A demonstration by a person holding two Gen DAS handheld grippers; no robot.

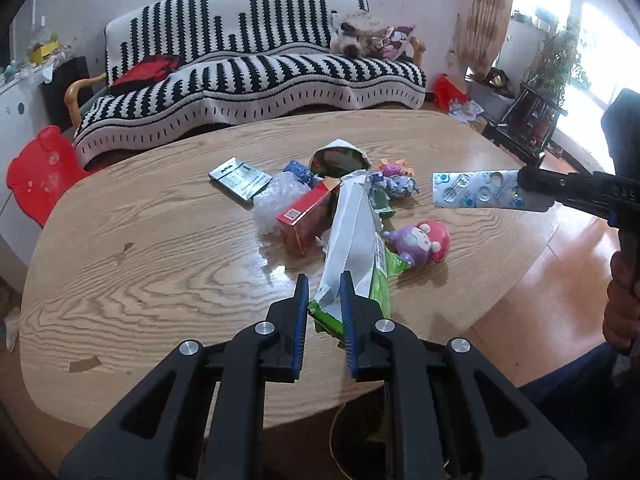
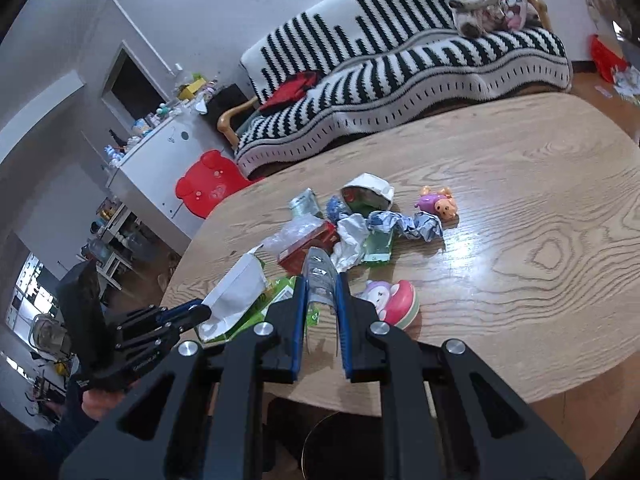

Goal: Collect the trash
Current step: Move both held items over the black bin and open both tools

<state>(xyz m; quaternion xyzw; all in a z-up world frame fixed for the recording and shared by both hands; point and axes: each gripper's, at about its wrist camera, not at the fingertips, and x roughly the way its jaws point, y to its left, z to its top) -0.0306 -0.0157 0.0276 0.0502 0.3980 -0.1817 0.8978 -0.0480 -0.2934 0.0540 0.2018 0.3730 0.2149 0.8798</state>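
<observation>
Left wrist view showed the left gripper with its jaws pinched tight on the lower end of a long white-and-green torn plastic packet, which hung lifted above the near edge of the oval wood-grain table. To the right, the right gripper held a silver blister sheet with blue print, its jaws closed down on one end, the sheet raised clear of the table's right edge. Both pieces of trash were thus off the tabletop and in hand. Near the table's middle, more litter lay in a loose heap: a red cardboard box, crumpled clear plastic film, a flat silver foil pack, a squashed paper cup with green inside and blue-and-white crumpled wrappers. A pink-and-purple round toy figure sat just beside the packet, and a small pink doll lay toward the far side; those looked like toys, not trash. The step in hand seemed to be carrying the two grasped items away to a bin. No bin was clearly in view, though a dark round rim showed faintly beneath the near edge. The next move likely called for keeping both grips firm, swinging the dangling packet clear of the toy figure, and releasing over a container.
</observation>
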